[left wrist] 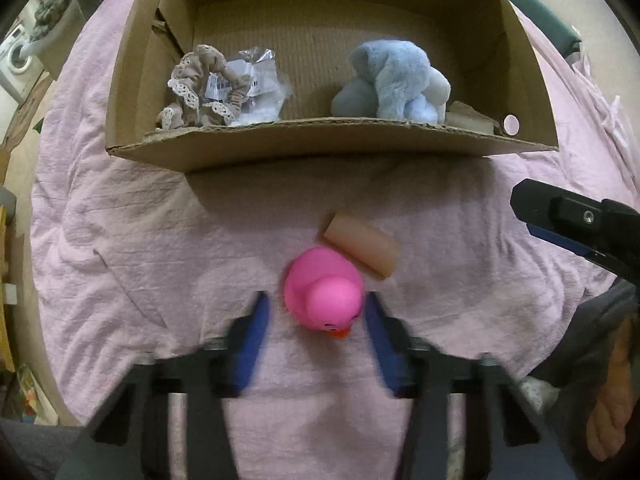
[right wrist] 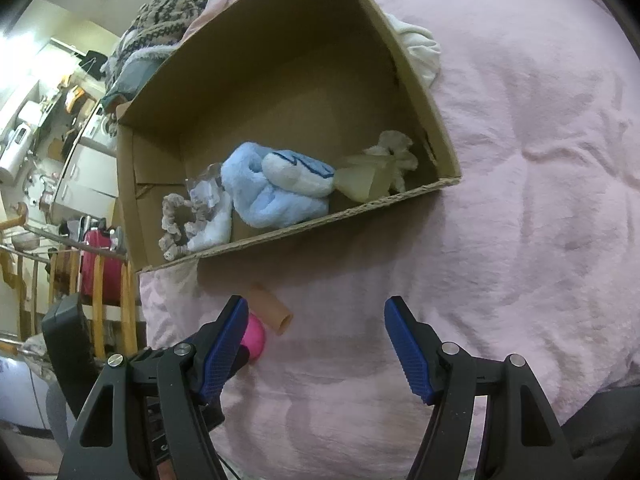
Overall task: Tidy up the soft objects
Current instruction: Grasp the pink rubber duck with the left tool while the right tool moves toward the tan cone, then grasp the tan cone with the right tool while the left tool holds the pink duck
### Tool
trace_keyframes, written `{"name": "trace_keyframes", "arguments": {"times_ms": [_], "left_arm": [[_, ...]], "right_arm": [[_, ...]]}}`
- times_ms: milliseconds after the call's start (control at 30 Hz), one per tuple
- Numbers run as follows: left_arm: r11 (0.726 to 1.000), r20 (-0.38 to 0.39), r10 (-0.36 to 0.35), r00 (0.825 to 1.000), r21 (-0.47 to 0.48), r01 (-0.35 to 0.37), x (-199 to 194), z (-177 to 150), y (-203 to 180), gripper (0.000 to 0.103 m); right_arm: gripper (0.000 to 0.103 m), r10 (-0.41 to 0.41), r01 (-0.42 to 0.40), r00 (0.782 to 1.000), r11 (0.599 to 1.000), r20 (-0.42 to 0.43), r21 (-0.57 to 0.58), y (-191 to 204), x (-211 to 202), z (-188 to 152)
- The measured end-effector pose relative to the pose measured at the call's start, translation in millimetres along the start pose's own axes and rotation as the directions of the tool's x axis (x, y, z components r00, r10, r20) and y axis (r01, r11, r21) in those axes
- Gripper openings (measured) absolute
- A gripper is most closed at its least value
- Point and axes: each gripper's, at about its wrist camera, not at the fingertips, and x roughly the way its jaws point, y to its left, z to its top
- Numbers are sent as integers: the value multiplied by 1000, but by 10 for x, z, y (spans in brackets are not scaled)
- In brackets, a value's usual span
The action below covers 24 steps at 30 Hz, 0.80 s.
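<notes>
A pink rubber duck [left wrist: 322,290] lies on the pink bedsheet, between the open jaws of my left gripper [left wrist: 318,316]; the fingers do not press it. A tan soft tube [left wrist: 362,248] lies just behind the duck. In the right wrist view the duck [right wrist: 256,338] and tube [right wrist: 272,312] sit left of my open, empty right gripper [right wrist: 316,320]. The cardboard box [left wrist: 320,144] holds a blue plush [left wrist: 400,80], a beige scrunchie [left wrist: 192,88] and a plastic packet [left wrist: 256,68].
The box [right wrist: 320,216] also holds a pale translucent pouch and a cream frilly item [right wrist: 380,168]. The right gripper's body [left wrist: 576,224] shows at the left view's right edge. A white cloth [right wrist: 420,48] lies behind the box. Room clutter stands left of the bed.
</notes>
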Motion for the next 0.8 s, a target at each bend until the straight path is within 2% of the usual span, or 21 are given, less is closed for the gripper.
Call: {"name": "trace_keyframes", "arguments": {"times_ms": [200,500,633,800], "left_arm": [[999,-7,-22,1000,-25,22,-15,-35,29,25],[998,0,-4,1000,-70,4,-141,-38,207,25],[993,1,31,1000,-118,-30,-203,-32,381,25],[975,18,64,998,-212,-58,-342,-101,626,25]], "right_arm": [[74,-4,4,1000,1000,-10,-20,26,26,-15],[74,-2,-1,999,998,-46,-70,131,138,-19],[74,-60,42,994,980,-90,-196,329,347,-7],[74,-130,77,983,929,-125,-362,602,611,-99]]}}
